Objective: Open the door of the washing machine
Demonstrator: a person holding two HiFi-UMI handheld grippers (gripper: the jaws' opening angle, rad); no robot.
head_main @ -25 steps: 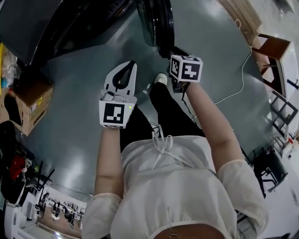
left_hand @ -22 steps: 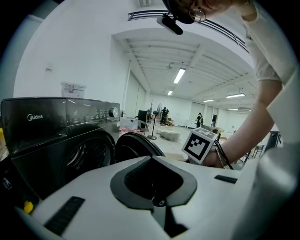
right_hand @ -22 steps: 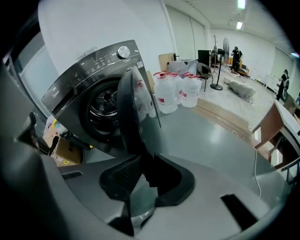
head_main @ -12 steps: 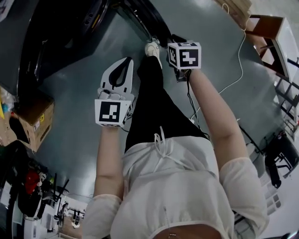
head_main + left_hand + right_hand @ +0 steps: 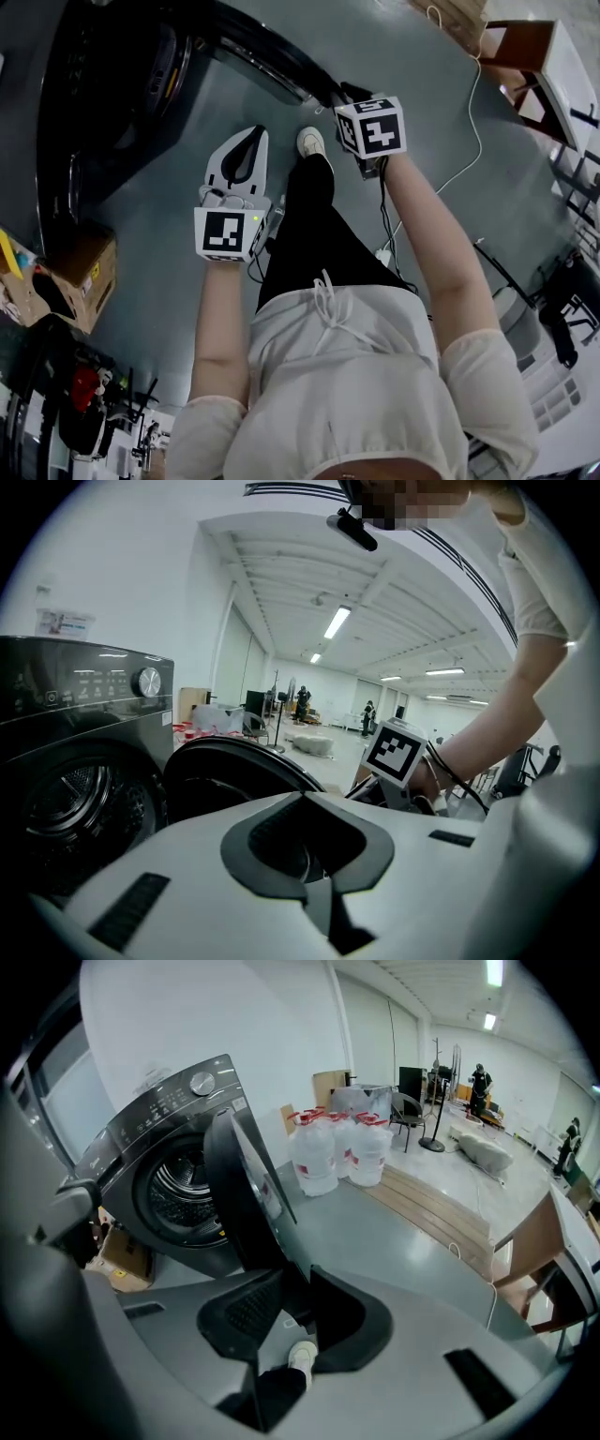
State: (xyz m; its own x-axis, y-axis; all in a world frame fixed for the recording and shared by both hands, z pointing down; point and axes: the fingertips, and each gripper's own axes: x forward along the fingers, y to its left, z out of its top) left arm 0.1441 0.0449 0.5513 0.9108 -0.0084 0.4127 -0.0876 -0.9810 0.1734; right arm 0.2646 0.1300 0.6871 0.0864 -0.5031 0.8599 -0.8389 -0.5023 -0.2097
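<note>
Ceiling strip lights [image 5: 336, 622] give you a bright, even hall with soft shadows, yet your head view looks dim, both gripper views bend and blacken at the rims, and the black door [image 5: 246, 1206] shows little detail.

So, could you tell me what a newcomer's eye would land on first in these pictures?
The dark washing machine at the left of the right gripper view, its door standing wide open off the steel drum. The right gripper is shut on that door's edge, while the left gripper hangs empty, jaws together, over the grey floor. Beyond the machine, big clear water jugs stand in a cluster.
</note>
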